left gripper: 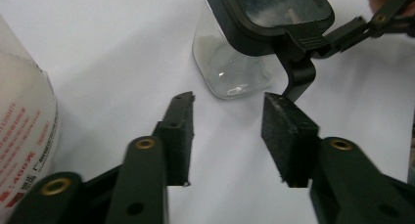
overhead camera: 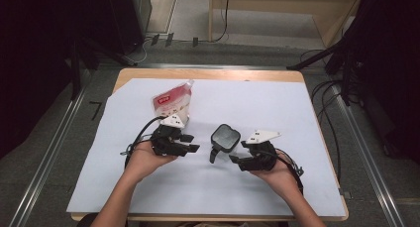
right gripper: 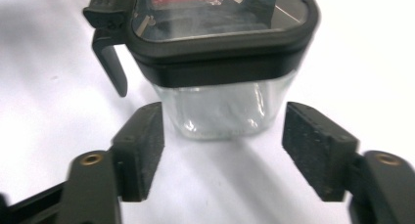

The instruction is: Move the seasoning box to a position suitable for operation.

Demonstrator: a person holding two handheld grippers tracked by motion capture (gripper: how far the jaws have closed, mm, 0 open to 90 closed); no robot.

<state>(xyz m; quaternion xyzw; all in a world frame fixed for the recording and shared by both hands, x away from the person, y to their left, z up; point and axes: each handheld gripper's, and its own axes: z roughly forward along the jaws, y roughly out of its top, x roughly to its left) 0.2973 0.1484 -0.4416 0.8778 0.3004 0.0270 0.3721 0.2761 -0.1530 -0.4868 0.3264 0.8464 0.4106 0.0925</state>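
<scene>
- One clear jar [overhead camera: 225,138] with a black clip lid is seen standing upright on the white sheet [overhead camera: 297,113] that covers the table [overhead camera: 208,74], between the two grippers and a little nearer the right one
- The lid is judged to be closed on the jar, with its black latch [left gripper: 298,77] hanging down at one side; a little white matter can be made out at the jar's bottom in the left gripper view, though what it is cannot be told
- One red-and-white pouch [overhead camera: 172,102] is stood just beyond the left gripper [overhead camera: 190,142], apart from the jar; whether it has been opened cannot be told
- The left gripper is held with its jaws partly apart and nothing between them; the jar lies ahead of its tips, untouched
- The right gripper [right gripper: 222,145] is brought up to the jar's lower glass body, its jaws standing to either side with a gap left on both; the pads [right gripper: 313,145] are not pressed on the glass, so no grip is made yet
- The work is judged to be at an early stage: the jar is approached but not seized, the latch not released, nothing poured from the pouch
- Left to do, as a judgement: the jar to be steadied, the lid unclipped, the pouch taken up
- Counted: two grippers, one jar, one lid, one pouch, one sheet
</scene>
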